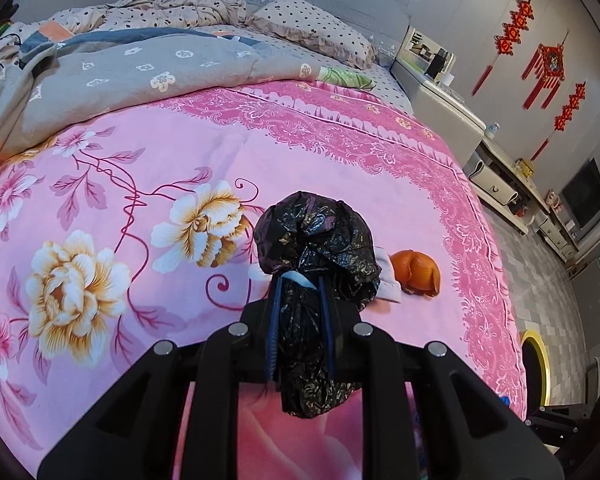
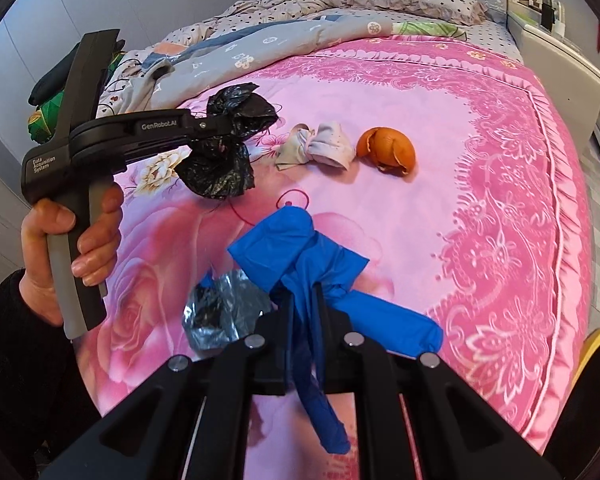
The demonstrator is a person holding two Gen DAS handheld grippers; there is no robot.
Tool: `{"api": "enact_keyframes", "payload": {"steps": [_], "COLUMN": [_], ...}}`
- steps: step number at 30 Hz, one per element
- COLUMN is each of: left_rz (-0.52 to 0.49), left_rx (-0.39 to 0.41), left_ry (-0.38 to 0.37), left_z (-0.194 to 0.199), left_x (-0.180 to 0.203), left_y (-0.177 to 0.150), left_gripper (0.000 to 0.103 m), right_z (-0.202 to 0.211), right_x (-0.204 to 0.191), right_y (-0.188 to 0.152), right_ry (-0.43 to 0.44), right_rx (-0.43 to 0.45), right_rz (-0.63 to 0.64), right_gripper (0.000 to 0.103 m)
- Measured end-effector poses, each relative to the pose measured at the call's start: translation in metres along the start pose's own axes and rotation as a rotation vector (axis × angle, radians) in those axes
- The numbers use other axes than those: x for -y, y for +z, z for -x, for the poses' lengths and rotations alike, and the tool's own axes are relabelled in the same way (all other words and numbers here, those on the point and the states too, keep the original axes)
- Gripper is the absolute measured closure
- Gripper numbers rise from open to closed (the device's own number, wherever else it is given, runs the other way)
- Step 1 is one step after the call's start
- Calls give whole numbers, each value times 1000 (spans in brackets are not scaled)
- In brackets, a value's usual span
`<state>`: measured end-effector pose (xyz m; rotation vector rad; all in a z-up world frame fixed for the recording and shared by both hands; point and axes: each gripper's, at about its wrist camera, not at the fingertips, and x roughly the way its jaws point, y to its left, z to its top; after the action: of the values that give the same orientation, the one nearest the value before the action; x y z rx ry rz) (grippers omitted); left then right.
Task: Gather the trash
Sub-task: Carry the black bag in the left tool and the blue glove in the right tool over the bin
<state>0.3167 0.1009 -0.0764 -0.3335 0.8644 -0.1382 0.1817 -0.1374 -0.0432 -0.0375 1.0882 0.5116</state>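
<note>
Above the pink sheet (image 2: 440, 128), the left gripper (image 2: 224, 130), marked "GenRobot.AI" and "Data Acquisition System", clamps a black bag (image 2: 220, 168); the right gripper (image 2: 304, 300) clamps a blue glove (image 2: 300, 248).

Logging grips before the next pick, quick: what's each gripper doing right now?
Left gripper: shut on the black plastic bag.
Right gripper: shut on the blue glove.

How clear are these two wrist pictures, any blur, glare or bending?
Left wrist view: sharp, evenly lit, fisheye curving the pink bedspread; black bag shows small glints. Right wrist view: sharp too, dark corners, soft shadow under the orange peel.
</note>
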Motion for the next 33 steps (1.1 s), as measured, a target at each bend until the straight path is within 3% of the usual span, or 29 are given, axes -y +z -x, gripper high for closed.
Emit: {"api": "enact_keyframes", "payload": {"steps": [18,26,33], "left_rz": [-67,-85,-142], "left_rx": [95,144,176], "left_ry": [50,2,-62], "left_z": [98,129,148], "left_x": [24,59,115], "left_y": [-17,-11,-2], "left_gripper": [87,87,87], "right_z": [90,127,162], "right_x": [41,68,94], "right_y": [-33,-39,-50], "right_ry": [-49,-73,-103], "right_rx": [183,260,329], "right_rz": [-116,-159,-200], "right_gripper": [96,96,96]}}
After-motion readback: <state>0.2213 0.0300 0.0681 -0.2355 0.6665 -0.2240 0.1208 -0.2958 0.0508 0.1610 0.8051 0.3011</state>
